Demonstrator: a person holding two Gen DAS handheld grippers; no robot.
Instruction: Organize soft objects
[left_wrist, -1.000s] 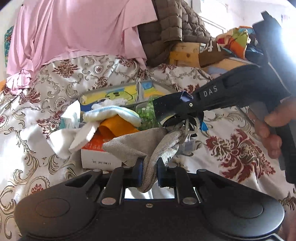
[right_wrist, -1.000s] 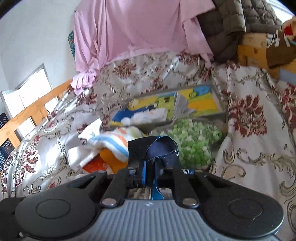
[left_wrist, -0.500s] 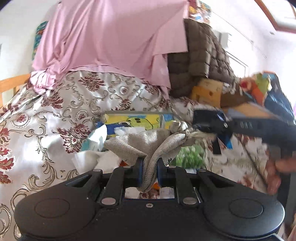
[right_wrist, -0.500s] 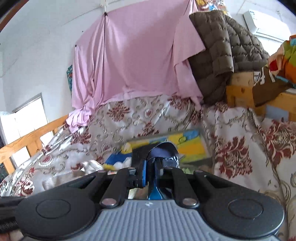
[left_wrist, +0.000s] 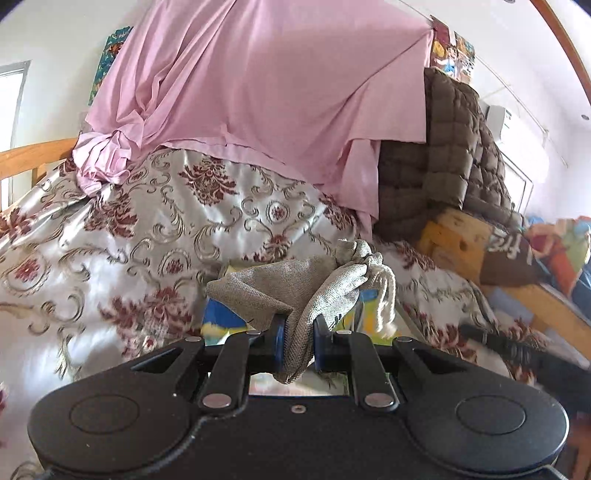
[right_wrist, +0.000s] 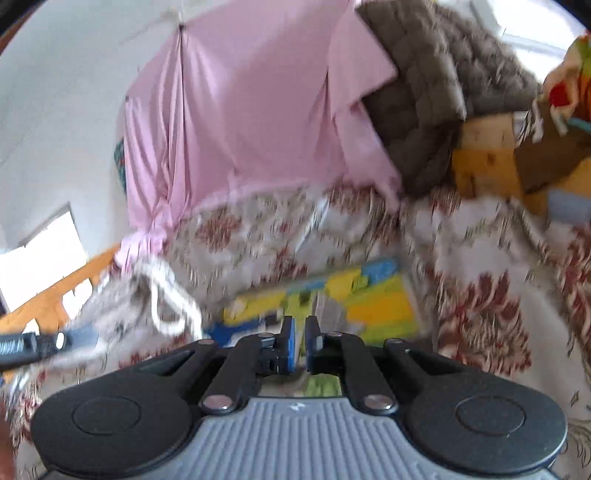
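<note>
Grey pouch lifted clear of the bed, ready to be put away

The left tool (left_wrist: 298, 341) is clamped on a fold of the grey drawstring pouch (left_wrist: 295, 291), which hangs above the floral bedspread (left_wrist: 147, 236) with its white cord (left_wrist: 386, 295) dangling; gripping the cloth body rather than the cord likely keeps it from swinging. The right tool (right_wrist: 300, 345) has its pads nearly together with nothing between them, aimed at the colourful box (right_wrist: 362, 295) on the bed, probably where soft things go. The right view is blurred.
</note>
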